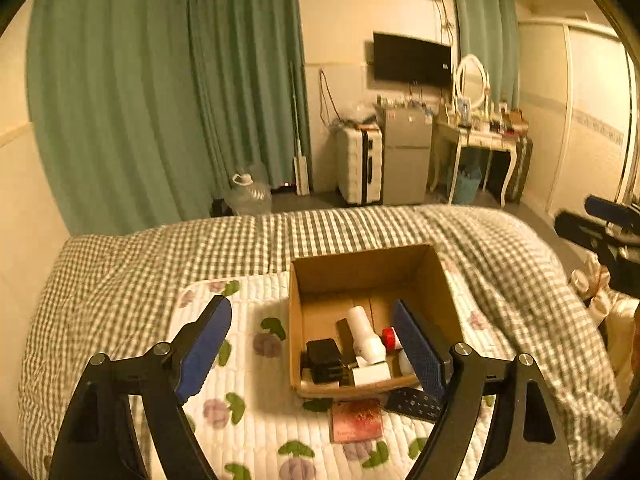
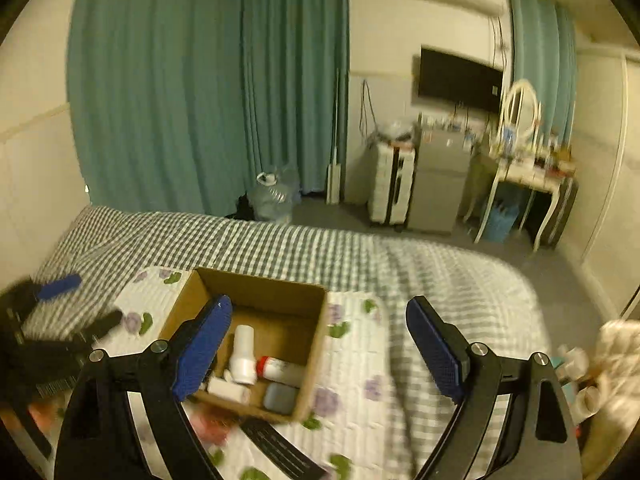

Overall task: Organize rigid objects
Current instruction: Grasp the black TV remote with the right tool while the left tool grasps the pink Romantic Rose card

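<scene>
An open cardboard box (image 1: 360, 258) stands on a floral quilted mat on the bed. Inside it lie a white bottle (image 1: 366, 336), a black charger (image 1: 324, 360), a red-capped bottle (image 1: 389, 338) and a small white box (image 1: 370, 374). A black remote (image 1: 416, 404) and a pink card (image 1: 356, 420) lie on the mat just in front of the box. My left gripper (image 1: 311, 306) hangs open and empty above the box's near left side. My right gripper (image 2: 319, 303) is also open and empty, above the box (image 2: 316, 340) and to its right; the white bottle (image 2: 244, 354) shows below it.
A green checked blanket (image 1: 360, 224) covers the bed. Beyond it are green curtains, a water jug (image 1: 248, 196), a white suitcase (image 1: 358, 164), a small fridge (image 1: 406, 156) and a dressing table (image 1: 480, 140). Pale jars and bottles (image 2: 576, 364) crowd the bed's right edge.
</scene>
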`<control>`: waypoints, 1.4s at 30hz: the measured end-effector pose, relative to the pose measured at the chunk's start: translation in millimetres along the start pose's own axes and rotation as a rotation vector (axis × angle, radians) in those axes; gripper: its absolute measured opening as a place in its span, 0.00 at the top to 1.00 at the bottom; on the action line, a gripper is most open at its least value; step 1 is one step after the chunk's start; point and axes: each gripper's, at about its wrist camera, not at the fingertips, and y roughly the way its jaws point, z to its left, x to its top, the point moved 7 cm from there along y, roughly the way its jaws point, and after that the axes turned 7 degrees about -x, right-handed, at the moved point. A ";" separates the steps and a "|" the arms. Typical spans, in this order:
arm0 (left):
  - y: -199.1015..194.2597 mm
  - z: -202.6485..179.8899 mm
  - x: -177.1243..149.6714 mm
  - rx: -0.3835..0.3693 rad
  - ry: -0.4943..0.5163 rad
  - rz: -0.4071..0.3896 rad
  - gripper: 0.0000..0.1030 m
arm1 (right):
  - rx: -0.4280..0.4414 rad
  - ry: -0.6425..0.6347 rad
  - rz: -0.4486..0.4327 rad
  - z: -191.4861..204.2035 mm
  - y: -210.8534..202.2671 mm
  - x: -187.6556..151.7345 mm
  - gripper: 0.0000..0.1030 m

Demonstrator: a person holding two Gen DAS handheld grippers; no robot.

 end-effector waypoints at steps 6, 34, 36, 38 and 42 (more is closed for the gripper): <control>-55.8 -3.4 -13.7 0.000 -0.015 -0.027 0.15 | 0.045 -0.057 -0.009 -9.0 -56.2 -13.0 0.13; 95.7 -18.7 -197.3 0.041 -0.166 0.307 0.15 | 0.366 -0.434 0.432 94.7 161.1 -256.3 0.47; 98.3 -16.1 -202.0 0.022 -0.194 0.319 0.15 | 0.340 -0.431 0.411 97.2 167.9 -263.1 0.47; 99.1 -13.3 -205.1 0.018 -0.218 0.330 0.15 | 0.327 -0.431 0.405 98.0 165.8 -262.8 0.48; 96.0 -11.3 -206.0 0.010 -0.234 0.331 0.15 | 0.313 -0.462 0.395 104.0 144.1 -263.3 0.61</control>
